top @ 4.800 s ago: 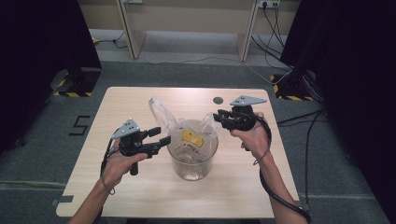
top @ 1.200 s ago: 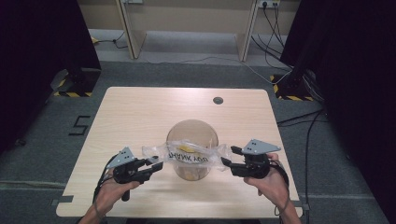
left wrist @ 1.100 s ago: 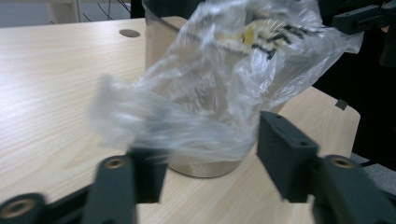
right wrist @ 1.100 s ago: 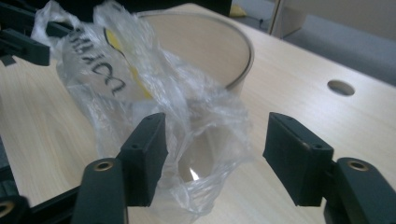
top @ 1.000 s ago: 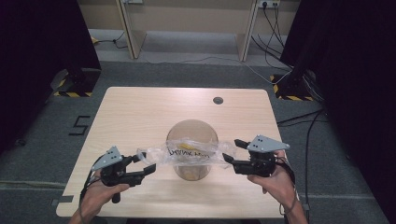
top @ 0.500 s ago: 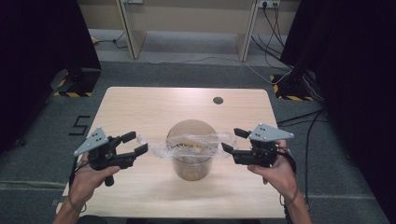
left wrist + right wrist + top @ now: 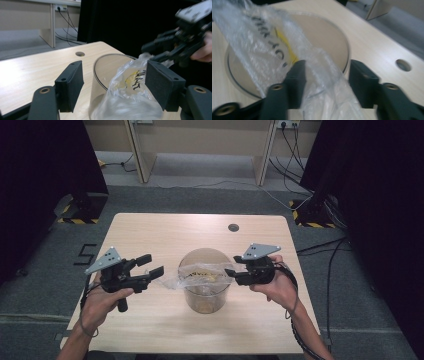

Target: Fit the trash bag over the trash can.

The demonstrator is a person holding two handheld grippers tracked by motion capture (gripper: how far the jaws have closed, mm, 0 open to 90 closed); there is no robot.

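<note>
A clear round container [image 7: 205,295] stands on the table's middle, with a crumpled clear plastic bag [image 7: 197,276] draped across its mouth. The bag bears black writing and a yellow mark. My left gripper [image 7: 154,265] hovers open just left of the bag's loose end. In the left gripper view the bag [image 7: 130,95] lies between the wide-apart jaws without touching them, in front of the container [image 7: 110,67]. My right gripper [image 7: 231,274] sits at the container's right rim. In the right gripper view its jaws stand apart, and the bag [image 7: 274,50] runs loosely between them over the container [image 7: 332,37].
The wooden table [image 7: 150,235] has a small round hole [image 7: 233,227] near its far edge. Grey carpet surrounds it, with cables and a desk's legs beyond. Black curtains hang at both sides.
My left gripper has let go of the bag and drawn away to the left. The bag, stretched between both grippers a second ago, now sags over the container. The right jaws have parted.
</note>
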